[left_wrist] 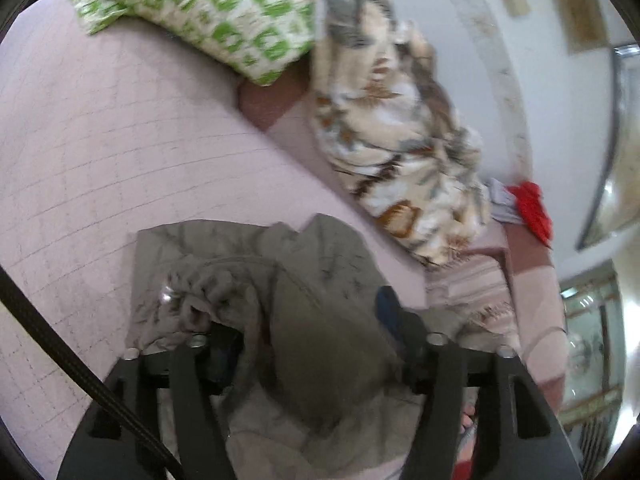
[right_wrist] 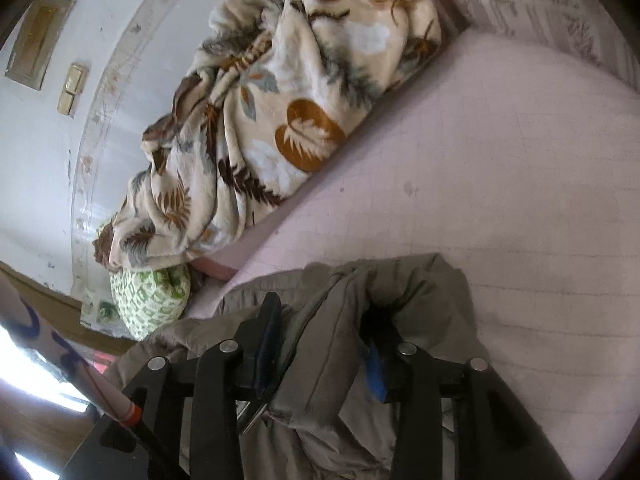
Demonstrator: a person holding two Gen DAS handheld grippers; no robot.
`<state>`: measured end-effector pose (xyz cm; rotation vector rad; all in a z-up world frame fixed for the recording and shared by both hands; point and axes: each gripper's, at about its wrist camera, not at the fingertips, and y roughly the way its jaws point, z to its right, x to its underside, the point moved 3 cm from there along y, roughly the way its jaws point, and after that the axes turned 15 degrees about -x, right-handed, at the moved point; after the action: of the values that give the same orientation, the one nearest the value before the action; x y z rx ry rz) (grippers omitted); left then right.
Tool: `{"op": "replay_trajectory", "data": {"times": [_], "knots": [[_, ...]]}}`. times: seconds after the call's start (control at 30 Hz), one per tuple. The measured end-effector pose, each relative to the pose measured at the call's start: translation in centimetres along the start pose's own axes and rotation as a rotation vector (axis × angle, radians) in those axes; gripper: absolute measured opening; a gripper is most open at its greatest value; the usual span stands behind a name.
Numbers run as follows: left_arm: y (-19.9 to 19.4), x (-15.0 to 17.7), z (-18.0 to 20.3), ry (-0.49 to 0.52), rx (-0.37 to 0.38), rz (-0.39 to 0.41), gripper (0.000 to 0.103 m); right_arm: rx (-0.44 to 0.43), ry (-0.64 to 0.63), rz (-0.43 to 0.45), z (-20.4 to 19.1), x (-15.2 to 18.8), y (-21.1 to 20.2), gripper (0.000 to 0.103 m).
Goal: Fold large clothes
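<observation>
On the pink quilted bedspread [left_wrist: 120, 152] lies a grey-olive padded jacket [left_wrist: 248, 264], bunched into thick folds rather than spread flat. In the left wrist view the left gripper [left_wrist: 308, 336] has its two black fingers standing well apart, and a tall ridge of the jacket rises up between them, filling the gap; the left finger is half buried under a ribbed, gathered part of the cloth, so I cannot tell whether the jaws truly pinch it or merely straddle it. Beyond, a green-and-white patterned pillow [left_wrist: 224, 12] and a cream leaf-print blanket [left_wrist: 392, 128] sit at the far edge of the bed, with a red cloth [left_wrist: 532, 208] further right.

In the right wrist view the right gripper [right_wrist: 324, 344] likewise stands wide, a thick fold of the jacket [right_wrist: 336, 360] draped between and over its fingers, the cloth touching both inner faces; firm grip or not, I cannot tell
</observation>
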<state>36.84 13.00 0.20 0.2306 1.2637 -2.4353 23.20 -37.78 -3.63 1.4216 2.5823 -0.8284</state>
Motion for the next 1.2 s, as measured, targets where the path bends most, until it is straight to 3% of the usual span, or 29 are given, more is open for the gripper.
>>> {"op": "replay_trajectory", "data": {"times": [0.03, 0.07, 0.13, 0.27, 0.33, 0.47, 0.63, 0.73, 0.8, 0.97, 1.07, 1.2], "knots": [[-0.6, -0.2, 0.2, -0.001, 0.027, 0.008, 0.075, 0.006, -0.019, 0.014, -0.7, 0.0, -0.5, 0.056], [-1.4, -0.3, 0.2, -0.013, 0.039, 0.023, 0.075, 0.012, -0.042, 0.029, -1.3, -0.1, -0.9, 0.079], [-3.0, -0.4, 0.4, -0.019, 0.047, 0.073, 0.076, 0.06, -0.127, 0.113, -3.4, -0.4, -2.6, 0.093], [-7.0, 0.4, 1.9, 0.05, -0.031, 0.192, 0.076, 0.101, -0.234, 0.154, -7.2, -0.2, -4.9, 0.09], [-8.8, 1.8, 2.7, 0.112, -0.131, 0.257, 0.076, 0.094, -0.321, 0.131, -9.7, 1.0, -5.4, 0.083], [-10.5, 5.8, 2.7, 0.191, -0.27, 0.343, 0.076, 0.093, -0.545, -0.011, -15.0, 6.2, -3.7, 0.059], [-8.4, 12.4, 0.2, 0.223, -0.342, 0.35, 0.076, 0.077, -0.714, -0.159, -17.5, 13.9, 2.5, 0.048], [-6.2, 14.1, -1.6, 0.197, -0.347, 0.324, 0.076, 0.147, -0.776, -0.189, -16.7, 16.3, 7.7, 0.045], [-4.4, 14.4, -2.9, 0.186, -0.359, 0.312, 0.076, 0.256, -0.816, -0.158, -15.7, 16.4, 11.6, 0.045], [-2.3, 13.6, -4.9, 0.212, -0.456, 0.349, 0.076, 0.432, -0.705, -0.161, -10.6, 14.1, 20.0, 0.05], [-1.4, 12.8, -6.5, 0.193, -0.439, 0.318, 0.076, 0.49, -0.725, -0.137, -8.4, 13.2, 22.9, 0.052], [-1.0, 12.4, -7.8, 0.18, -0.45, 0.296, 0.076, 0.503, -0.708, -0.119, -6.9, 11.2, 25.5, 0.053]]}}
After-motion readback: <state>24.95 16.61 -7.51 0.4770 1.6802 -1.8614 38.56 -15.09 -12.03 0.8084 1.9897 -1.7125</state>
